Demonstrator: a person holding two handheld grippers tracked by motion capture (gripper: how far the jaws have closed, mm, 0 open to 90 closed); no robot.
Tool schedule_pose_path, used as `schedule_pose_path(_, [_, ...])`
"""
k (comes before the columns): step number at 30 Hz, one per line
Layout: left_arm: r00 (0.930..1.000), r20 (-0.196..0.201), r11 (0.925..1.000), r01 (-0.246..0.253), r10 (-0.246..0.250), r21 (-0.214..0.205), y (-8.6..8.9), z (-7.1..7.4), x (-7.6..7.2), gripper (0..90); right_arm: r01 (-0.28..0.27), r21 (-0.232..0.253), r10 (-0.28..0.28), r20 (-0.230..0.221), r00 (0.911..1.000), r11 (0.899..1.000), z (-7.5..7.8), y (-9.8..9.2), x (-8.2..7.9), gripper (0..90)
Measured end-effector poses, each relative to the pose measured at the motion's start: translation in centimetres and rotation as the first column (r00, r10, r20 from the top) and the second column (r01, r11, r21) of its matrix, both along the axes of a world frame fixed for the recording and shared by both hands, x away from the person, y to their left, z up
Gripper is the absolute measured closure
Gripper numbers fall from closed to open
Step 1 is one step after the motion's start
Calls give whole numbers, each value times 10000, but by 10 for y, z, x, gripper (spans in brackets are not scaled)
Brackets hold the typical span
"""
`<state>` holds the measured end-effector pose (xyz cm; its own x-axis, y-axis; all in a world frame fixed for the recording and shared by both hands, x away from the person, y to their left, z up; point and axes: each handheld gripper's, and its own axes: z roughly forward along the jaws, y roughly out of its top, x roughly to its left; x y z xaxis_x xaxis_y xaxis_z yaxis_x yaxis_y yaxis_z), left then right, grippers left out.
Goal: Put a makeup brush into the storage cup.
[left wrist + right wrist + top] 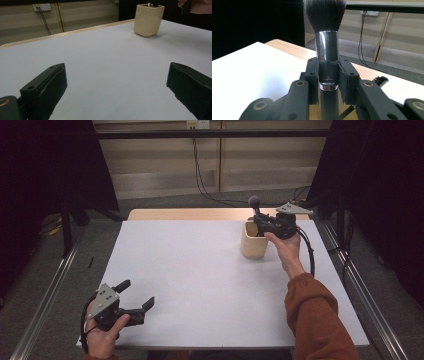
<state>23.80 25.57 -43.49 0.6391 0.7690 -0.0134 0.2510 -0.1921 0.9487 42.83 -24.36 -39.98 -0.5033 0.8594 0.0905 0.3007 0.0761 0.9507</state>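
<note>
Two grippers are working at the white table: the right gripper is hovering at the mouth of a cream cup-shaped holder toward the far right of the table, and its jaws are pinching a makeup brush on the silver ferrule, bristles up and handle pointing down toward the holder. In the right gripper view the brush is sitting upright and centred between the jaw pads, with another dark item peeking up at the lower right, possibly a comb, though it is too small to tell. The left gripper is resting near the front left corner, jaws spread wide over bare table and gripping nothing; its own view is looking across the table at the holder, well apart from it. Judged step: the brush is being either lowered into or lifted out of the holder. Risks from here: the ferrule is smooth metal, so the brush may be slipping or twisting in the pads if the squeeze eases; the holder is looking light and unsteadied, so a sideways drag of the handle against its rim could be tipping or sliding it; the handle may also be catching on whatever is standing inside
</note>
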Motion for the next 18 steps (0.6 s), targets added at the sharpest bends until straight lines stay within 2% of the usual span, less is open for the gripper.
schedule_pose_path(18, [10000, 34, 10000, 21, -21, 1, 0, 0, 0, 31, 29, -120, -32, -279, 9996, 9999, -9, -8, -7, 721])
